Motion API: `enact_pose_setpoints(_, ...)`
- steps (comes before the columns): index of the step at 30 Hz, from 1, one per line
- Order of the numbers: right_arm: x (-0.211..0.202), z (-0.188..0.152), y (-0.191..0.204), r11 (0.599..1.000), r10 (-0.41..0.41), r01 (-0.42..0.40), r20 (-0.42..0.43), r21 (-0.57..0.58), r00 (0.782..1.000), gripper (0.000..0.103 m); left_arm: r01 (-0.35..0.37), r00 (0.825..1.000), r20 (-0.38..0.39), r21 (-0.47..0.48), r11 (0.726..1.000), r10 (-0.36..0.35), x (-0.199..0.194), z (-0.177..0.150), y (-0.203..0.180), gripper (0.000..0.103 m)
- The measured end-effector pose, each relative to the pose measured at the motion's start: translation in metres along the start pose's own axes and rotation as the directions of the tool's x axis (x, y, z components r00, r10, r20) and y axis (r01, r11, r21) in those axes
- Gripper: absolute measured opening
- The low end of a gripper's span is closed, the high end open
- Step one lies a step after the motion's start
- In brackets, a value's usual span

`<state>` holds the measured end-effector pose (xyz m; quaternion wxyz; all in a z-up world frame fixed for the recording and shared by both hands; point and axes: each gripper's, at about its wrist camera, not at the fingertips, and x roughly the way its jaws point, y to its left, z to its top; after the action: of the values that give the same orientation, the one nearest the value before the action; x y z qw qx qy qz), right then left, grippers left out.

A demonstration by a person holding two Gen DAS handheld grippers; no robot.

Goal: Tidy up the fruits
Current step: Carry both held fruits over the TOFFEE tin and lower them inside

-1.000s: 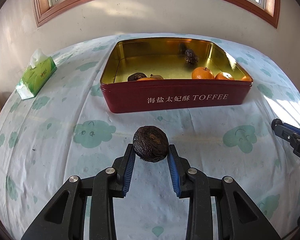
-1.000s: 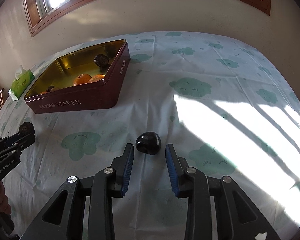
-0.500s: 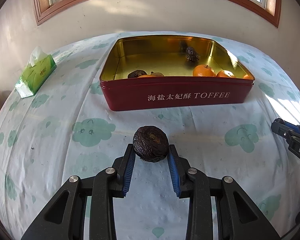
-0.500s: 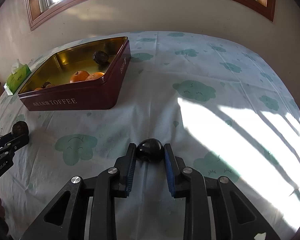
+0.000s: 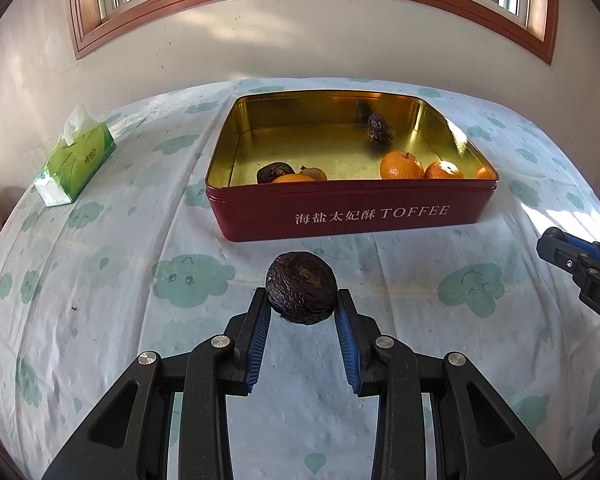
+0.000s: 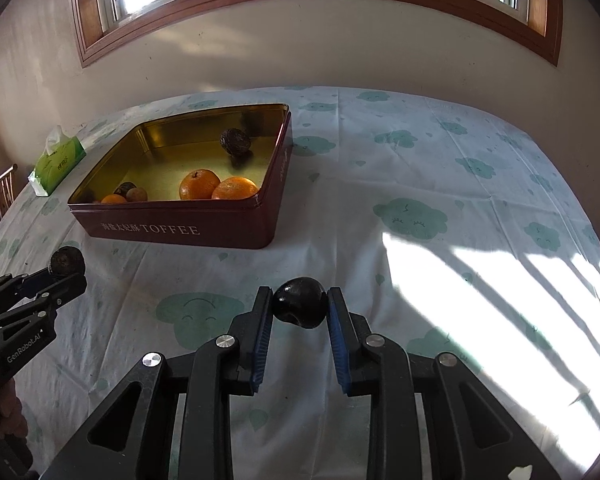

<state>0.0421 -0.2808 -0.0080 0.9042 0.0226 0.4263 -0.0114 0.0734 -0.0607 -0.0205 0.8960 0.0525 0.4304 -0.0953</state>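
Observation:
My left gripper (image 5: 302, 312) is shut on a dark wrinkled fruit (image 5: 302, 286) and holds it above the cloth in front of a red toffee tin (image 5: 352, 212). The tin holds oranges (image 5: 401, 165) and more dark wrinkled fruits (image 5: 381, 128). My right gripper (image 6: 299, 316) is shut on a smooth dark fruit (image 6: 300, 306), lifted off the table to the right of the tin (image 6: 188, 232). The left gripper (image 6: 66, 270) with its fruit shows at the left of the right wrist view.
A green tissue pack (image 5: 76, 160) lies at the far left of the round table with a cloud-print cloth (image 5: 100, 280). A wall with a wooden window frame stands behind. Bright sunlight falls on the cloth (image 6: 480, 280) at the right.
My right gripper moved onto the smooth dark fruit, closed on it and lifted it. My left gripper kept its wrinkled fruit and came slightly closer to the tin.

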Motion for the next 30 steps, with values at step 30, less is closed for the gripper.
enact_pose_setpoints(30, 0.035, 0.08, 0.073, 0.985, 0.111, -0.108, 0.015, -0.131, 0.994, 0.025, 0.006, 0.999, 0.035, -0.004, 1.0, -0.006, 0.029, 0.093, 0.026, 0.034)
